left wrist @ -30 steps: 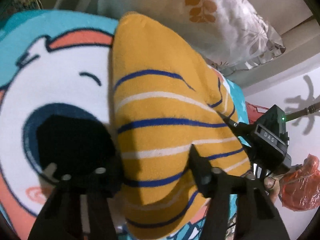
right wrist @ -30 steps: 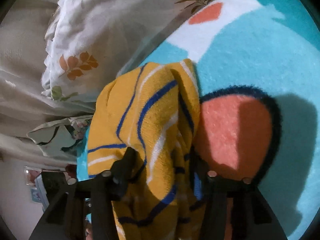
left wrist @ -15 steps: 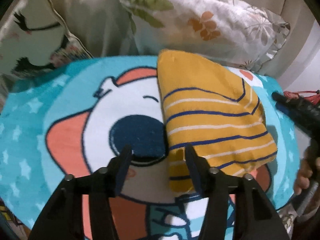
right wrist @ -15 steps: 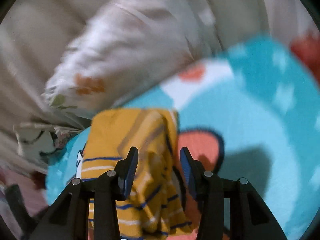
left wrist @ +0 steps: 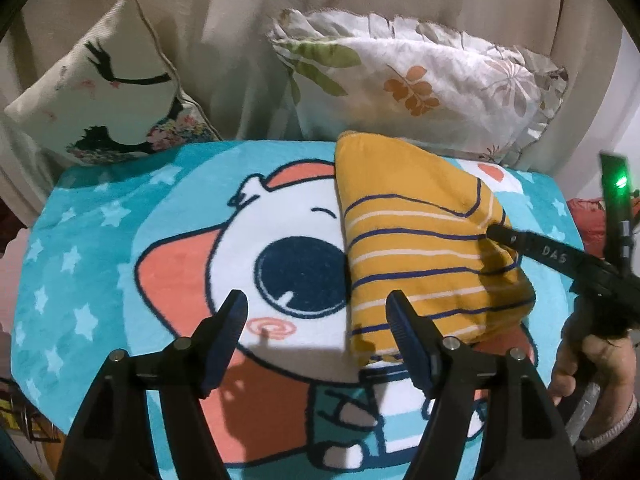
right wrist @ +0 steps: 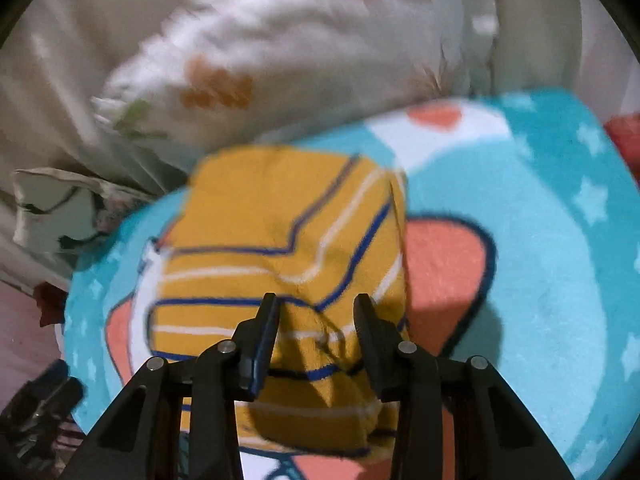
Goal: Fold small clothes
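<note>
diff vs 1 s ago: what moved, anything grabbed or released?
Both grippers pulled back from the folded yellow striped garment. The left gripper has just been opening, and nothing is between its fingers. The right gripper has been closing slightly, with the garment below it and no cloth pinched. The garment stays folded on the cartoon blanket, and the pillows are unmoved.

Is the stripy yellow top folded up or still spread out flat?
Folded. The yellow striped top lies as a thick, compact bundle on the cartoon blanket, its stripes bending where layers overlap, and no sleeves stick out.
</note>
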The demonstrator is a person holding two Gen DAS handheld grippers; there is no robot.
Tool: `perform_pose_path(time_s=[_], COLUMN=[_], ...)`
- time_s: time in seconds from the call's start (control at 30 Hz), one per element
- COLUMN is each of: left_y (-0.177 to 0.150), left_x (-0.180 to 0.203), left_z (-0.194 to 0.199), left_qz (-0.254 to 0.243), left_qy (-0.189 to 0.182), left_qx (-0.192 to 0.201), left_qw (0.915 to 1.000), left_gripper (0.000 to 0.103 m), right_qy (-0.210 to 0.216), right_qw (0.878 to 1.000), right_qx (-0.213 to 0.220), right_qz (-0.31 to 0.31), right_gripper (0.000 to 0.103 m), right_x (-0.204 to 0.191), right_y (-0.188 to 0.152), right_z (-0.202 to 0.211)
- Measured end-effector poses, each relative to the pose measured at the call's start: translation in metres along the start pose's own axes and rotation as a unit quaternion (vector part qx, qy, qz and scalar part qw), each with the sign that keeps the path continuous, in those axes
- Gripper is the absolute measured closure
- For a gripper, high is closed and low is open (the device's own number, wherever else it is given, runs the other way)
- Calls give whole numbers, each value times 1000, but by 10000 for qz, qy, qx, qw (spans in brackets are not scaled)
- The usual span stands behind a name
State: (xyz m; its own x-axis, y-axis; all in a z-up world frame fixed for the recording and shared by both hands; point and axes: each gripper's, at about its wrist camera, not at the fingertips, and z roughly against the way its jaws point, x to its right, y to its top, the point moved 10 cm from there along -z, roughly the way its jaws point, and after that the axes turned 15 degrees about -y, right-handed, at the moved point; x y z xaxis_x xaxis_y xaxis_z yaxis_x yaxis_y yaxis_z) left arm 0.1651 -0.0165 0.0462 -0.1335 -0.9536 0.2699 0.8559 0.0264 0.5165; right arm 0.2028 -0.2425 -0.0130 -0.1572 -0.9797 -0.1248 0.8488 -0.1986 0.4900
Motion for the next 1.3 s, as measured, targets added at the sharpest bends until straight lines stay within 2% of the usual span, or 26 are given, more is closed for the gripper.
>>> perform_pose_path(time_s=[0.1,0.13,0.23,0.27,0.3,0.33,0.4,0.47,0.57,0.6,0.63,0.73,0.8,0.9,0.97,1.07,1.3], left_y=[2,2,2,2,2,2,2,3,2,2,2,1,-1,-5,-9,-14,-24], left_x=[-2,-4,-7,-8,-7,-7,-8,-6,3,5,10,20,28,34,39,43,49], left_z=[11,15,25,29,32,36,45,53,64,67,72,80,86,90,92,94,91], left_qz=[48,82,150,184,196,194,163,88,-70,-94,-118,-202,-276,-292,-312,-375,-366], left_qy=[58,74,132,155,166,200,335,429,478,485,478,519,604,645,668,842,762], left_qx=[105,157,265,307,337,378,522,608,732,775,838,925,983,963,928,877,728], left_qw=[9999,9998,9994,9992,9991,9989,9979,9972,9962,9958,9953,9942,9929,9928,9929,9919,9938], left_gripper=[30,29,28,28,28,28,27,25,25,25,25,22,19,19,19,18,17], right_qy=[208,288,250,107,4,-66,-85,94,-68,-121,-178,-359,-377,-182,-194,-273,-395], right_qw=[9975,9964,9922,9889,9868,9856,9856,9885,9887,9887,9887,9841,9825,9852,9867,9871,9825], right_qx=[423,434,109,-161,-220,-84,-72,43,337,355,284,-227,-164,21,121,65,-130], right_qz=[527,676,1213,1473,1606,1687,1687,1507,1461,1454,1460,1726,1817,1702,1608,1578,1817], right_gripper=[61,61,60,59,59,59,58,58,52,47,44,44,44,43,43,43,41], right_x=[-39,-49,-75,-80,-80,-81,-80,-74,-63,-61,-56,-41,-42,-42,-37,-30,-36], right_y=[2,-3,-29,-43,-52,-52,-51,-48,-46,-47,-52,-73,-77,-72,-66,-65,-75], right_z=[24,23,1,-17,-26,-27,-16,2,16,16,12,-11,-10,8,15,10,-11])
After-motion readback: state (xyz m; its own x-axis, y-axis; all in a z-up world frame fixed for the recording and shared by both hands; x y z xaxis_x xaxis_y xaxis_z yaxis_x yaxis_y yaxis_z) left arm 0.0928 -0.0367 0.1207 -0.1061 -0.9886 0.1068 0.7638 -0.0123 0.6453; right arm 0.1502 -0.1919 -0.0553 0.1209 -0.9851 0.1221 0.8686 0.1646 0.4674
